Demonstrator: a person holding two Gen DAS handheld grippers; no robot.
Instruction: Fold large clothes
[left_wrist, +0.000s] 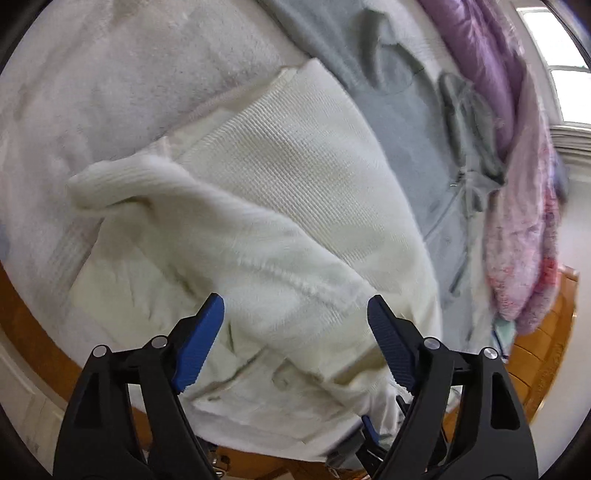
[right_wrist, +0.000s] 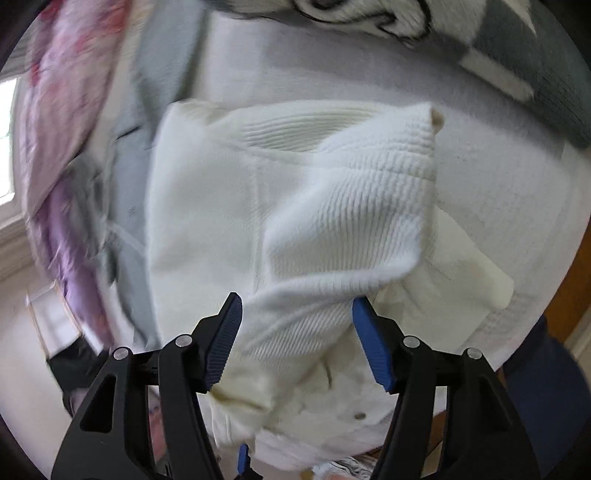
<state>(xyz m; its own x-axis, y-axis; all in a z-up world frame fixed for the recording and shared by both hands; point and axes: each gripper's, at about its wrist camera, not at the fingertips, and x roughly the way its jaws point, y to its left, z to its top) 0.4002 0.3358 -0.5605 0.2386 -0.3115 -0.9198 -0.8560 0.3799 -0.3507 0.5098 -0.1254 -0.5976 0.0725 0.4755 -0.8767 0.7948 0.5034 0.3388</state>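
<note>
On the white-covered table (left_wrist: 122, 92), a cream sweater (left_wrist: 295, 177) is laid, partly folded, one sleeve (left_wrist: 207, 225) crossed over the body. Just beside it, a grey garment (left_wrist: 402, 122) and a purple-pink pile (left_wrist: 517, 206) are seen.

Risk: the loose sleeve could slide off if the body is lifted unevenly; the grey garment could get snagged, being so close.

Left gripper (left_wrist: 295, 314): jaws wide open, nothing held, sleeve between and below them; contact cannot be told. Right gripper (right_wrist: 295, 314): jaws wide open, nothing clamped, sleeve fabric (right_wrist: 354, 221) between the fingers.
</note>
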